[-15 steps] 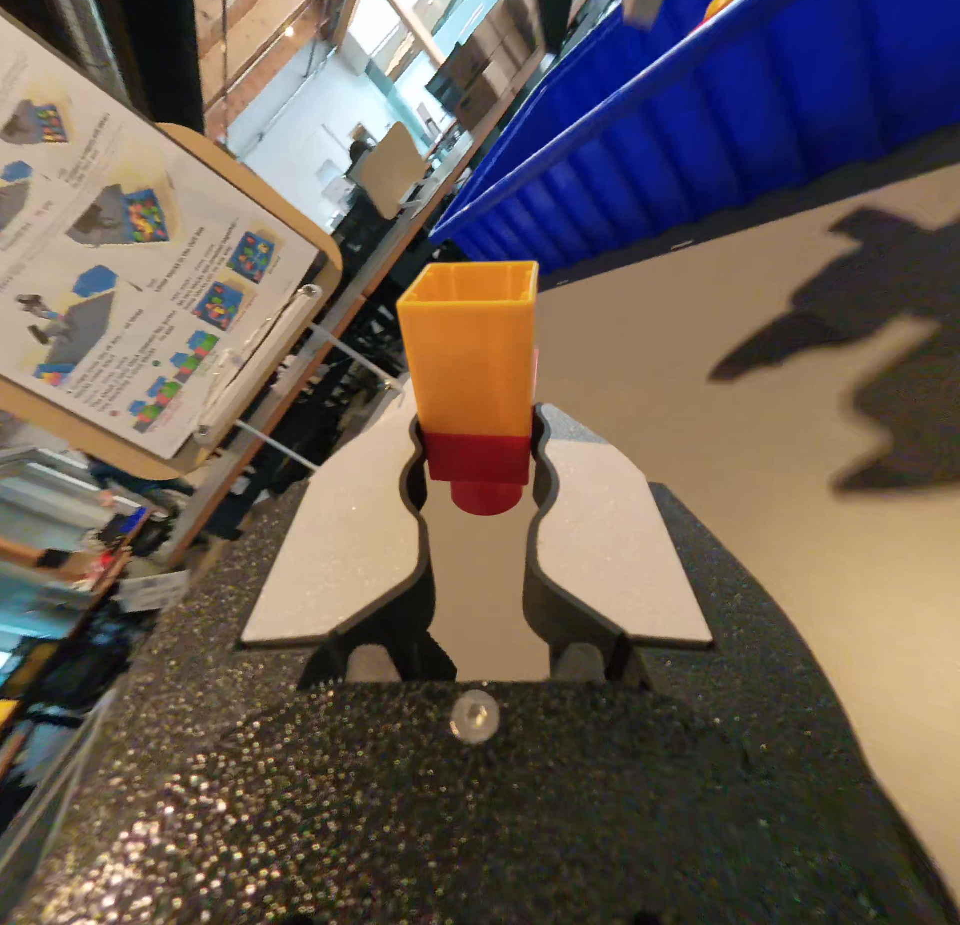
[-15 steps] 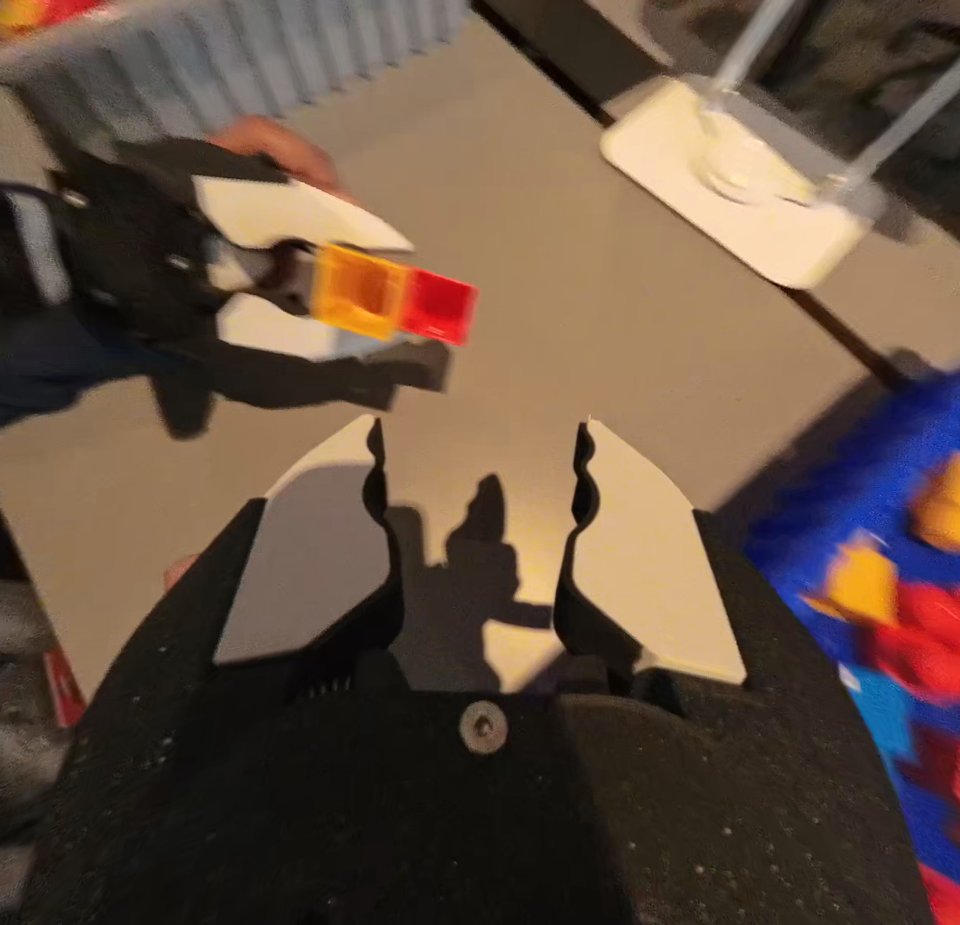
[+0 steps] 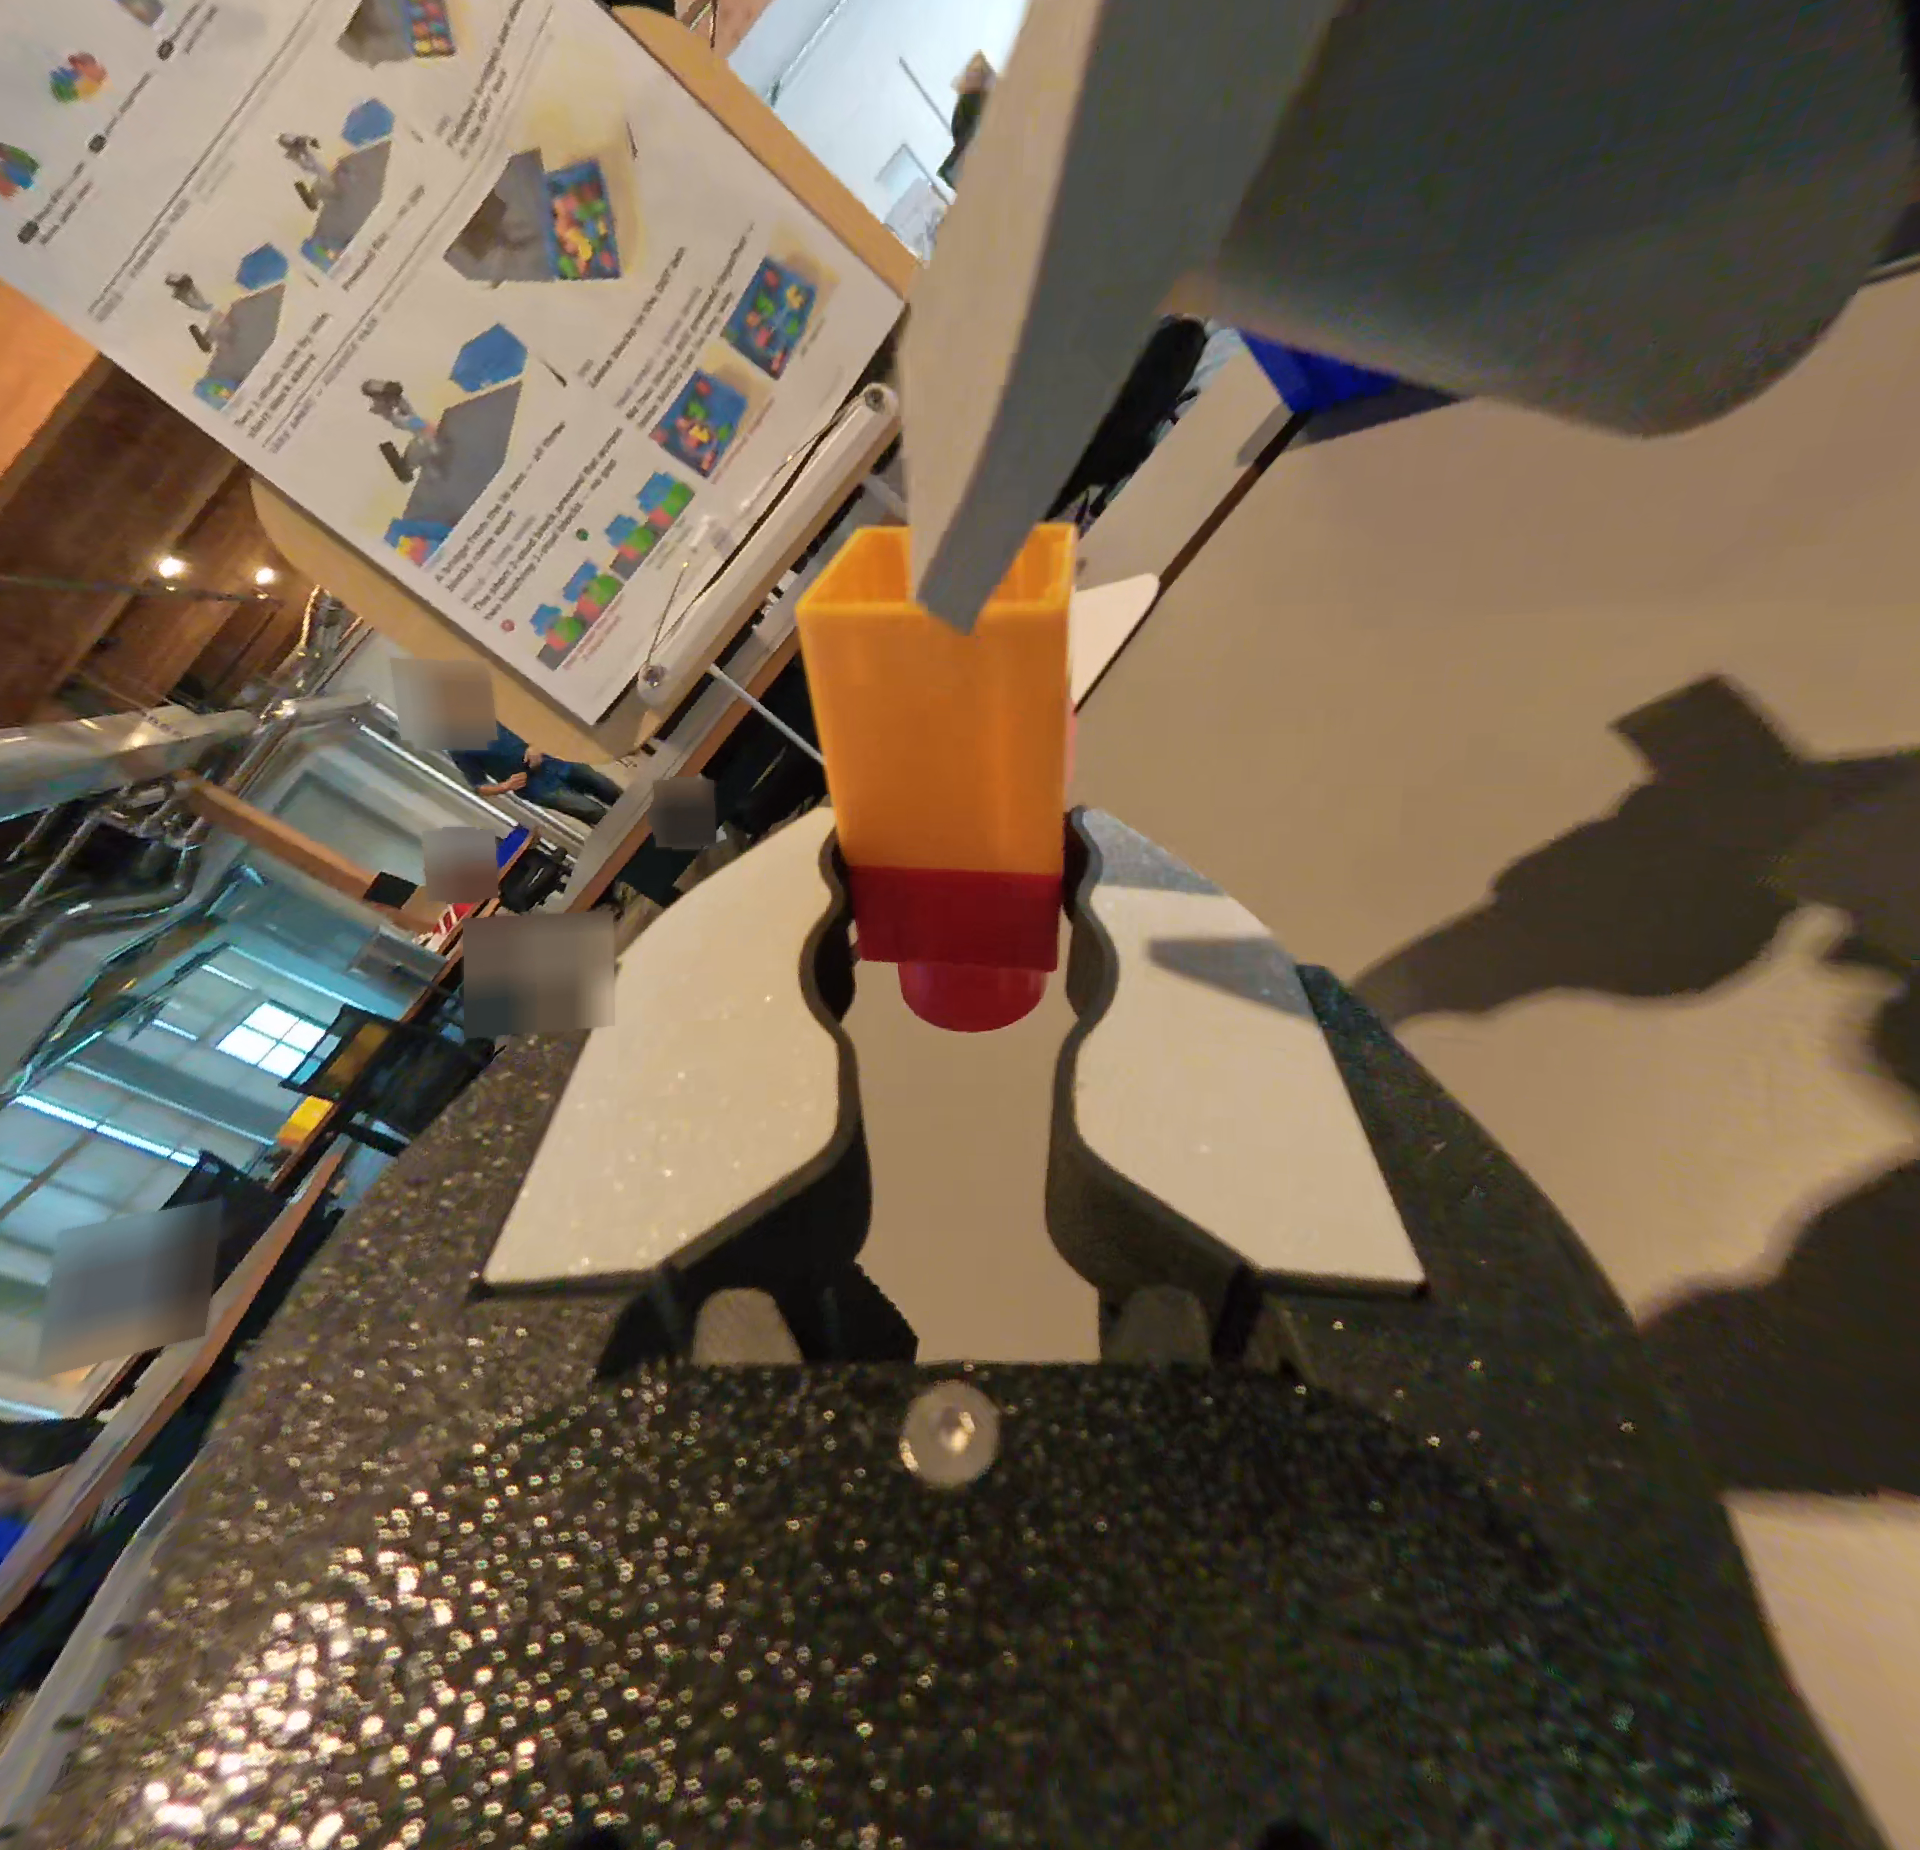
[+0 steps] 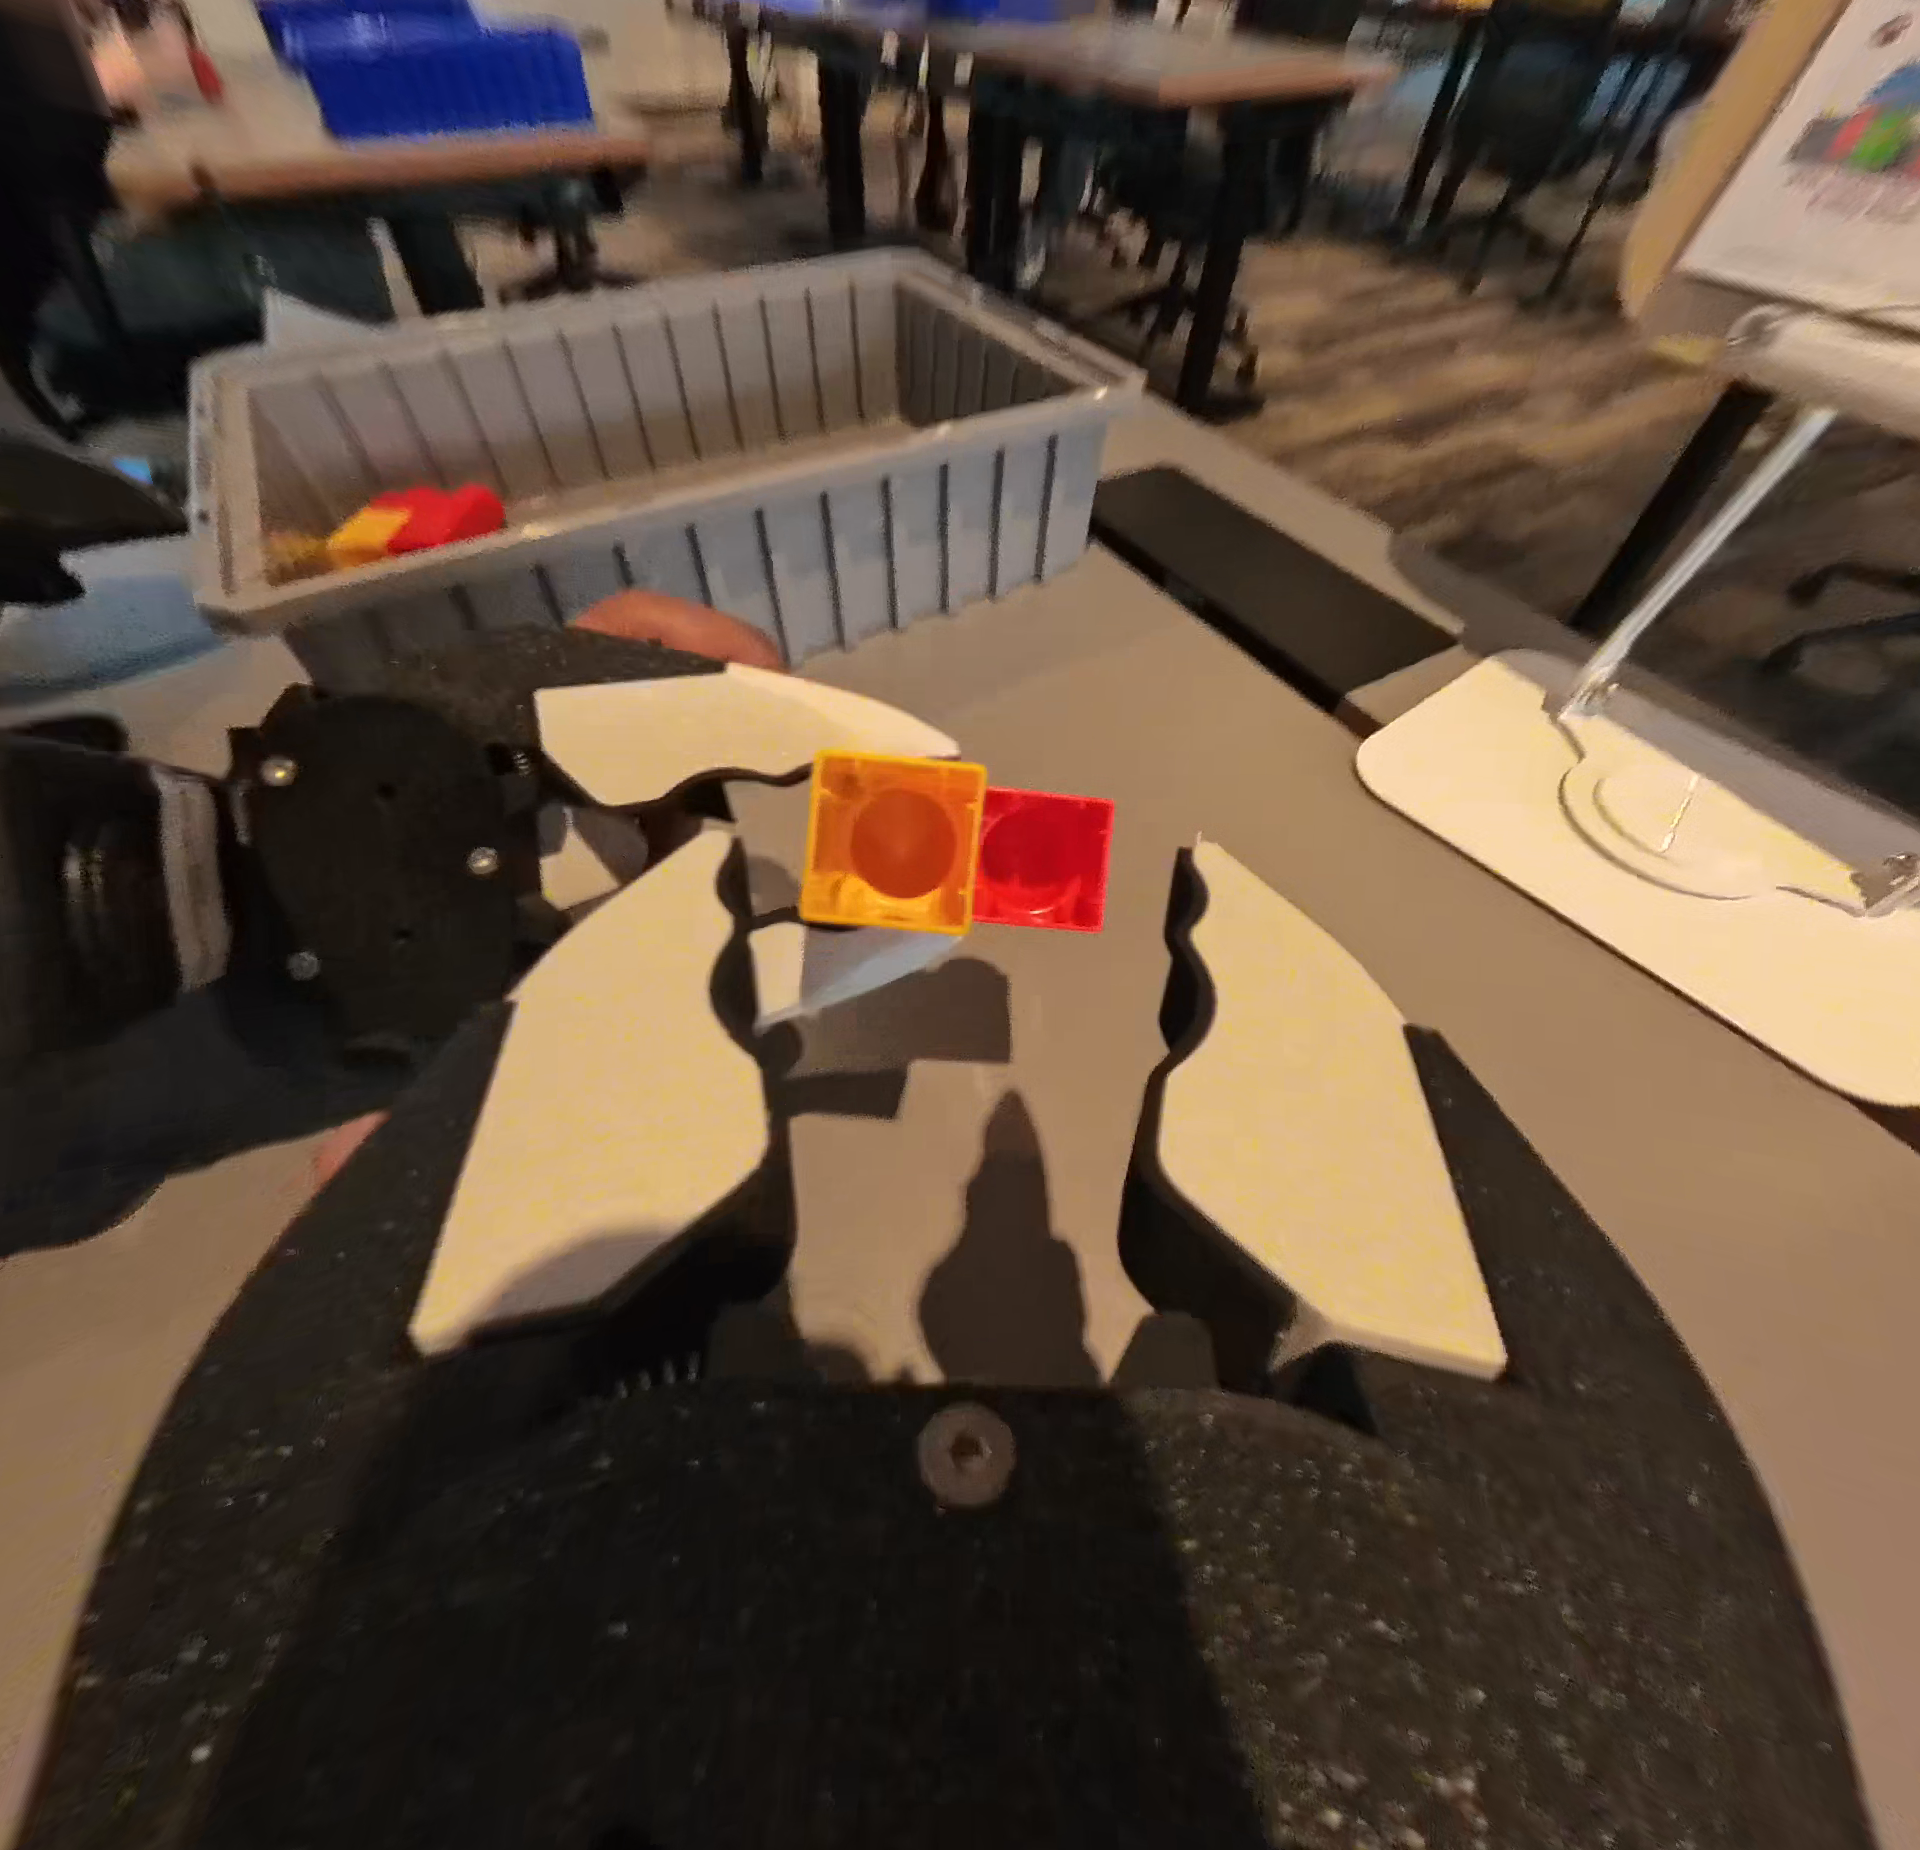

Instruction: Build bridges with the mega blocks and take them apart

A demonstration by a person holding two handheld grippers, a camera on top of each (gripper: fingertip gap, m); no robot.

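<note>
- Orange block (image 3: 940,730): smooth glossy plastic, tall and square in section, hollow open end pointing away from the left wrist camera; in the right wrist view a round socket shows inside its square mouth (image 4: 896,842).
- Red block (image 3: 954,915): plugged onto the orange block's near end, round stud toward the camera; in the right wrist view (image 4: 1044,861) offset toward 3 o'clock of the orange one.
- Left gripper (image 3: 954,922): pinching the red block between two pale, matte, wavy-edged fingers on a speckled black body; pair held in the air above the counter (image 3: 1558,657).
- Right gripper (image 4: 961,943): spread wide, holding nothing; blocks just ahead of its tips at 12 o'clock. One flat grey finger (image 3: 1039,273) comes down from 12 o'clock in the left wrist view, tip in front of the orange block's open end; contact unclear.
- Grey ribbed bin (image 4: 644,512) at 11 o'clock in the right wrist view, some red and yellow blocks (image 4: 405,527) inside.
- Instruction sheet on a rounded wooden board (image 3: 436,273) at 10 o'clock in the left wrist view; its white base plate (image 4: 1662,865) at 3 o'clock in the right wrist view.
</note>
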